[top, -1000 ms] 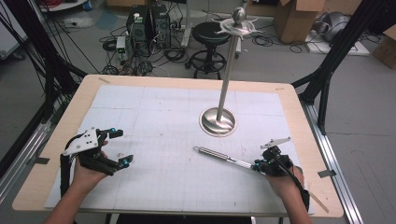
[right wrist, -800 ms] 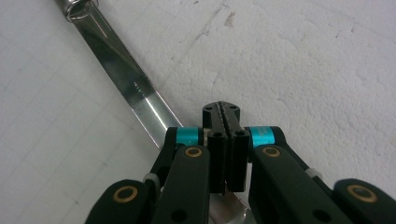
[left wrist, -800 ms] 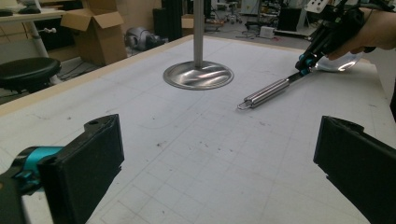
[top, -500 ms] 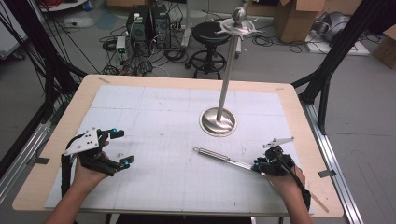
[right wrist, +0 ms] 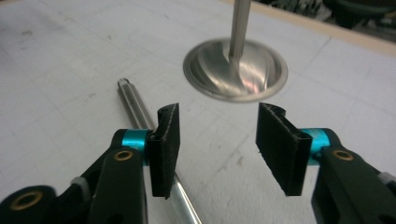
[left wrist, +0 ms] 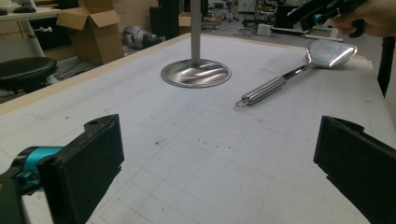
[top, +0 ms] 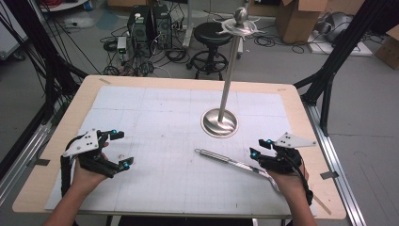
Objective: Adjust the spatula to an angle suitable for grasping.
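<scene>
A long steel spoon (top: 226, 161) lies flat on the white mat, its bowl (left wrist: 329, 52) towards the person's right hand. My right gripper (top: 260, 148) hovers just above its handle (right wrist: 133, 105). Its jaws have just been opening and stand open (right wrist: 217, 149) with nothing between them; the handle runs under the left pad. My left gripper (top: 121, 149) rests at the mat's left side, wide open (left wrist: 219, 172) and empty, facing the spoon (left wrist: 280, 81). The right gripper (left wrist: 322, 11) also appears far off in the left gripper view.
A tall steel stand rises from a round base (top: 219, 123) at the middle right of the table, just beyond the spoon; the base (right wrist: 235, 70) lies ahead of the right jaws. Its top piece (top: 240, 21) spreads out high up. The wooden table edge (top: 188, 82) frames the mat.
The right gripper's jaws have opened and let go of the spoon handle, and the gripper has risen a little. The spoon stays on the mat. The left gripper has kept still.
</scene>
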`<state>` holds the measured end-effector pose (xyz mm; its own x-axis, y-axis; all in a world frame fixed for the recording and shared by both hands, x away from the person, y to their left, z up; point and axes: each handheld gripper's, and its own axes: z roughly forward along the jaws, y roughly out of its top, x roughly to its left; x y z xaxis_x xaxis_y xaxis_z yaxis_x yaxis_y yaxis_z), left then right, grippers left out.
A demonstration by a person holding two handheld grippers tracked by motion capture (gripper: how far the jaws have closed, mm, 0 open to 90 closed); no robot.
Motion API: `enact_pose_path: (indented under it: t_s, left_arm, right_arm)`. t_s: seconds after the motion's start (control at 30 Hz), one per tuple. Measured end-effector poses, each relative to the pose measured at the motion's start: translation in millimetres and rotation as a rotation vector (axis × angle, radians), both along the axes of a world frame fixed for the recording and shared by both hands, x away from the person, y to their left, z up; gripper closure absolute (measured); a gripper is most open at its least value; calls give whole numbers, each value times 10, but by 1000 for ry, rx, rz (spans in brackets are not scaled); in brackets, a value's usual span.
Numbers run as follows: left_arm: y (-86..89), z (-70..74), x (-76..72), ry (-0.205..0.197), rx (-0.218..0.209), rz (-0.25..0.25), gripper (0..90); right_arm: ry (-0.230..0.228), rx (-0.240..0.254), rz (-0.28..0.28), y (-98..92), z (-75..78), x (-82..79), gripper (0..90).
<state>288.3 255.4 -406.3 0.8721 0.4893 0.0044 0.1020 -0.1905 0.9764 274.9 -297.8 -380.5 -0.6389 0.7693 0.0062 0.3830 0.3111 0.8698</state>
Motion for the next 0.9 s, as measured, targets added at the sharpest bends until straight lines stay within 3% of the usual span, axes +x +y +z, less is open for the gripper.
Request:
enact_pose_path:
  t_s: [0.1, 0.23, 0.3, 0.33, 0.47, 0.9]
  left_arm:
    - [-3, 0, -2, -1, -7, -4, 21]
    - [-10, -1, -8, 1, -13, -12, 21]
    - [-8, 2, -9, -1, -15, -14, 21]
    - [-5, 2, -8, 0, -12, -14, 21]
    - [-2, 7, -15, -3, -12, -15, 21]
    - [9, 7, -9, -7, -9, 7, 21]
  right_arm:
    - [-56, 10, 22, 20, 46, -20, 417]
    - [-94, 43, 59, 27, 89, -38, 391]
    - [-98, 64, 73, 26, 101, -45, 365]
    - [-107, 110, 92, 14, 103, -52, 331]
    - [-115, 161, 88, -9, 115, -54, 287]
    - [-128, 188, 103, -38, 102, -55, 222]
